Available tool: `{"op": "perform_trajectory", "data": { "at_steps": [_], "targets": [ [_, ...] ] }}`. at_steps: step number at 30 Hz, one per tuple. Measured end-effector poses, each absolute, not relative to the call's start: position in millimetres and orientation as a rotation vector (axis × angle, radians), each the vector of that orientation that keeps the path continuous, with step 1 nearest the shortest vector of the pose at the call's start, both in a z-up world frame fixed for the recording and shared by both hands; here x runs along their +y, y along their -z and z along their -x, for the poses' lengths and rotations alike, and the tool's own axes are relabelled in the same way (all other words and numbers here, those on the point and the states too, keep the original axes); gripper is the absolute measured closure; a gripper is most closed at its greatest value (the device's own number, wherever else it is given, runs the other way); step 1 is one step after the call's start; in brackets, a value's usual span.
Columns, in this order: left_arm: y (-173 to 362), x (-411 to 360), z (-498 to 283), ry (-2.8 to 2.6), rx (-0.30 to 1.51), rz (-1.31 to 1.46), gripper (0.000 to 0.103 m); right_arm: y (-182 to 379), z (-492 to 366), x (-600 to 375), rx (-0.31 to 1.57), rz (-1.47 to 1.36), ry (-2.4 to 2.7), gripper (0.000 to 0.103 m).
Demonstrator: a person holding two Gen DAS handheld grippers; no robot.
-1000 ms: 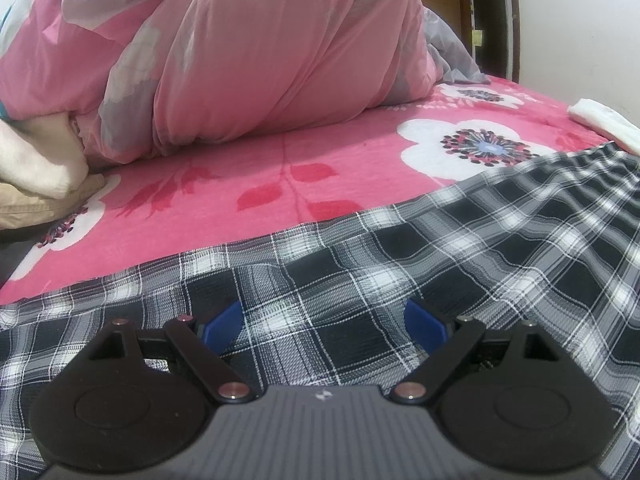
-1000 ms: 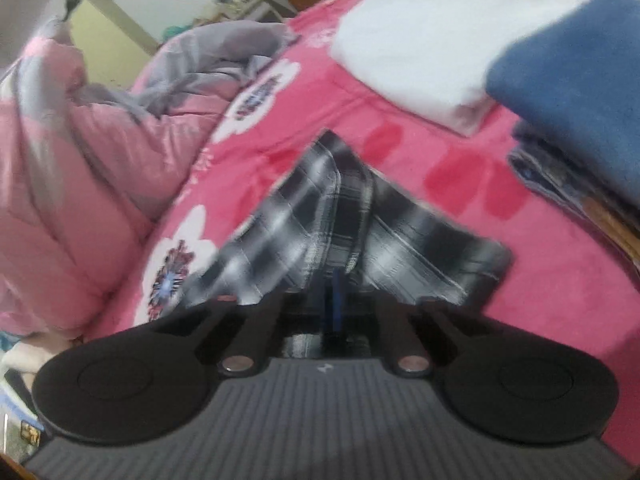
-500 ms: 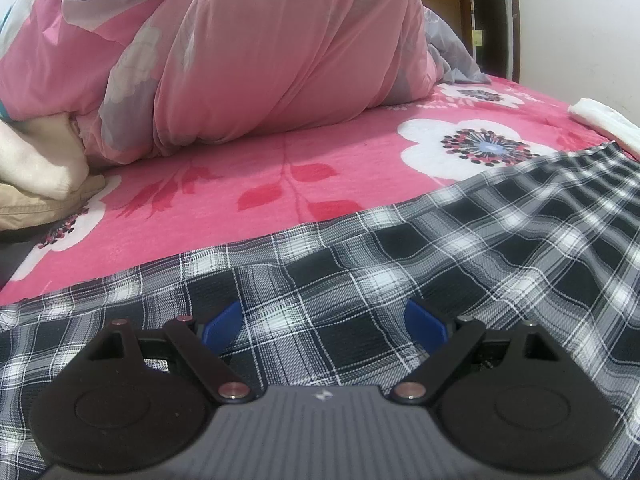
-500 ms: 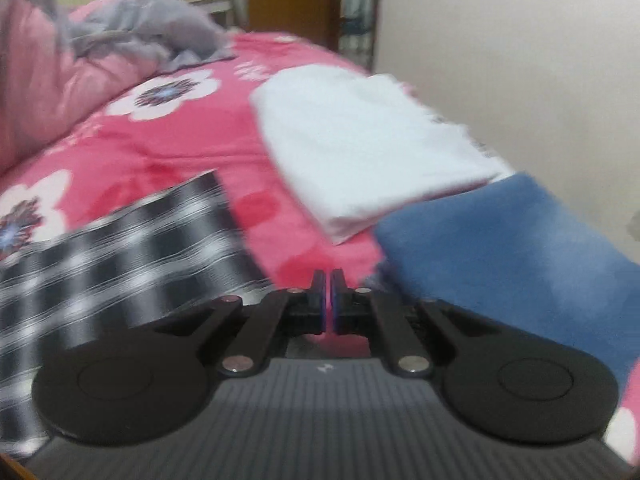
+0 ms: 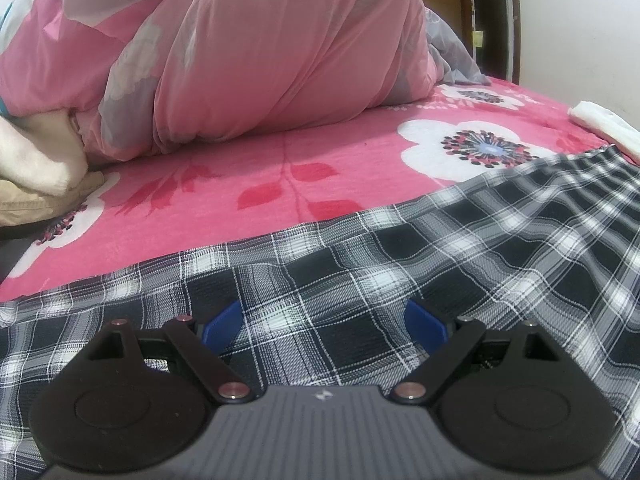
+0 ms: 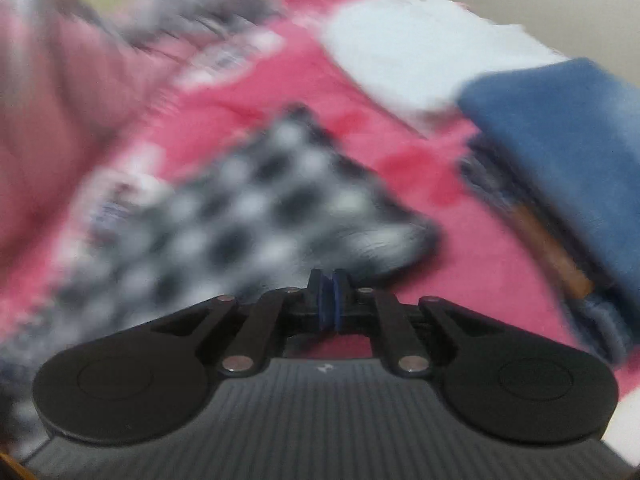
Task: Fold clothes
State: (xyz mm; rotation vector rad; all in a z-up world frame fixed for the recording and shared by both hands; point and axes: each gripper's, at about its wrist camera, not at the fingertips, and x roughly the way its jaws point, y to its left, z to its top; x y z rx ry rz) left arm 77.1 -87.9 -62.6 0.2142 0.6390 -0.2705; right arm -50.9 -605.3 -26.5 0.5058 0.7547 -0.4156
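Item: plaid garment, black-and-white check, the landmark for every entry below. It lies spread on the pink floral bedspread; how many layers it lies in cannot be told.

1. Left gripper. Directly over the near part of the plaid garment, low to the cloth. Tongs stand wide apart, blue pads on either side of a bare stretch of check, nothing between them.

2. Right gripper. At the near right edge of the plaid garment, in a heavily blurred view. Tongs pressed together; whether any cloth is caught between the pads cannot be told.

3. Pink floral bedspread. Under and beyond the plaid garment on all sides.

4. Blue folded cloth. Right of the plaid garment, atop a stack, well apart from it.

5. White folded cloth. Beyond the plaid garment's far right corner.

6. Pink duvet. Heaped beyond the plaid garment, far left.

Handling note, as judgement: any fold goes best with both tongs pinching an edge or corner, not mid-panel. Draw the cloth taut between the two grips, keep it low, and align edge to edge. The garment looks thin and likely to wrinkle or slip.
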Motion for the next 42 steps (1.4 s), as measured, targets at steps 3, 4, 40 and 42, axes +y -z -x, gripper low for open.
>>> {"op": "perform_trajectory", "data": {
  "at_steps": [3, 4, 40, 42],
  "targets": [
    [62.6, -86.7, -77.6, 0.275, 0.641, -0.204, 0.013, 15.7, 44.8, -613.3, 0.724, -0.469, 0.497, 0.103],
    [62.7, -86.2, -78.4, 0.276, 0.643, -0.201, 0.013, 12.0, 42.8, -615.9, 0.714, -0.457, 0.525, 0.098],
    [62.2, -77.9, -80.5, 0.283, 0.645, -0.156, 0.013, 41.2, -158.0, -572.4, 0.947, -0.659, 0.196, 0.096],
    [62.0, -79.4, -80.1, 0.270, 0.644, -0.163, 0.013, 53.8, -175.9, -573.2, 0.920, -0.697, 0.231, 0.101]
  ]
}}
